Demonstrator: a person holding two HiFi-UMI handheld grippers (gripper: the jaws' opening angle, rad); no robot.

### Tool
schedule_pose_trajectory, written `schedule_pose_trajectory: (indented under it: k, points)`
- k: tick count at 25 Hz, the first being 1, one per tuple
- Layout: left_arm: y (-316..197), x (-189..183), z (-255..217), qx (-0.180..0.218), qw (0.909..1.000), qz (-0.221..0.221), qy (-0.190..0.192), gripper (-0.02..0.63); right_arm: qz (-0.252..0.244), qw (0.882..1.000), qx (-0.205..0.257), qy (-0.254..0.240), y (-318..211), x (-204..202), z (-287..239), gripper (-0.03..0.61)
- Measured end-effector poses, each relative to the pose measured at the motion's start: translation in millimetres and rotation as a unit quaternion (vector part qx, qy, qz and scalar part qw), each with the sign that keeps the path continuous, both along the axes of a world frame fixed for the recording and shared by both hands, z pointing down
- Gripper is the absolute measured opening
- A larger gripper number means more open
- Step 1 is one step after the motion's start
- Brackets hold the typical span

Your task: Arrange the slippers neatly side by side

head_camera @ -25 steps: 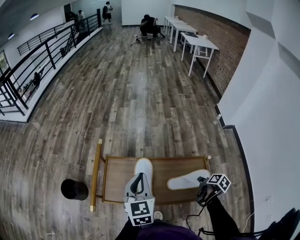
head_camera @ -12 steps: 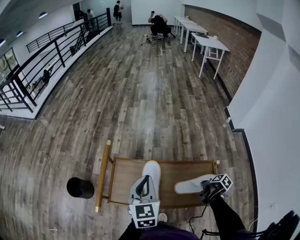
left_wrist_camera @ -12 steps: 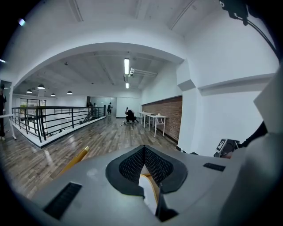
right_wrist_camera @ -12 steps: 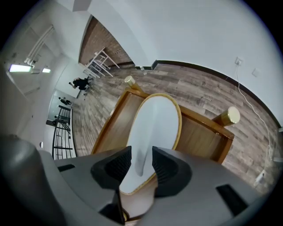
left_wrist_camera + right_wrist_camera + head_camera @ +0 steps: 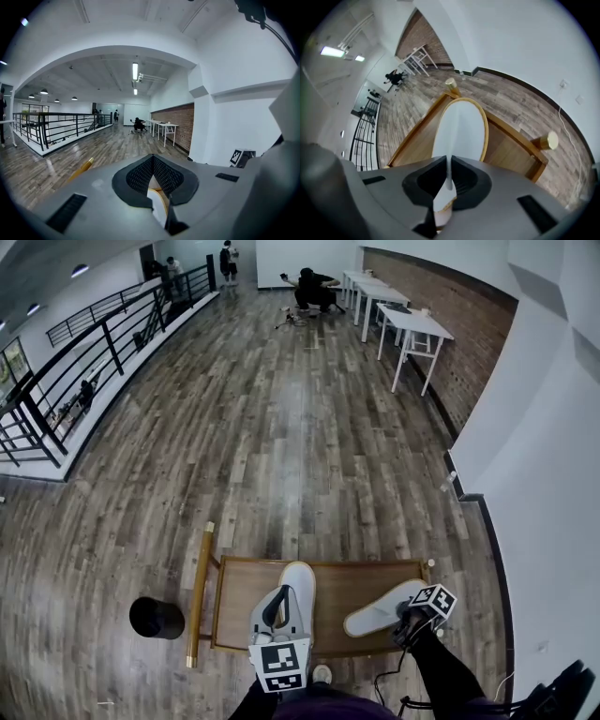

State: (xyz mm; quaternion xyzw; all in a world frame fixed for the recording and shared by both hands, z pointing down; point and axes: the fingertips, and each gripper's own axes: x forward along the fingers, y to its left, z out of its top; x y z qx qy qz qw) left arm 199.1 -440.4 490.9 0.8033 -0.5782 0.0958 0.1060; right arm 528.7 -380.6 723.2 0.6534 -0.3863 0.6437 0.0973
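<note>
Big room: grey-brown plank floor (image 5: 281, 427), red brick wall (image 5: 464, 362), black metal railing (image 5: 94, 345). One low brown wooden tray (image 5: 352, 579) sits on the floor, and two slippers lie on it. The left gripper (image 5: 279, 596) is clamped on the left white cloth slipper (image 5: 298, 577). The right gripper (image 5: 405, 622) has its jaws closing on the right white cloth slipper (image 5: 375, 615) — its thin edge sits between them.

Two slippers are showing – a left slipper (image 5: 298, 579) and a right slipper (image 5: 378, 614) – and one wooden tray (image 5: 242, 604) is sitting under both. One black bin (image 5: 156, 617) is standing by. At least three white tables (image 5: 413, 324) are standing far off, where three people (image 5: 309, 289) are showing
</note>
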Motion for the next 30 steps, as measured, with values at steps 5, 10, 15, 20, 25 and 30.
schedule_pose_trajectory:
  k: [5, 10, 15, 20, 25, 30]
  points:
    - [-5, -3, -1, 0.000, 0.9999, -0.008, 0.008, 0.002, -0.219, 0.975, 0.018, 0.013, -33, -35, -29, 0.018]
    - [-5, -7, -2, 0.002, 0.9999, -0.010, 0.007, 0.002, -0.378, 0.926, 0.018, -0.016, -47, -94, -42, 0.018]
    - [-3, -10, -3, 0.001, 0.9999, -0.013, 0.005, 0.002, -0.448, 0.893, 0.004, -0.040, -48, -142, -28, 0.018]
    - [0, -7, -4, -0.001, 0.9999, -0.013, 0.006, 0.002, -0.498, 0.866, -0.013, -0.046, -46, -165, -14, 0.018]
    - [-2, -8, -3, -0.004, 0.9999, -0.011, 0.000, 0.002, -0.502, 0.863, -0.022, -0.049, -53, -173, -3, 0.018]
    - [-4, -8, 1, -0.009, 0.9999, -0.009, -0.006, 0.002, -0.502, 0.863, -0.027, -0.053, -61, -175, 5, 0.018]
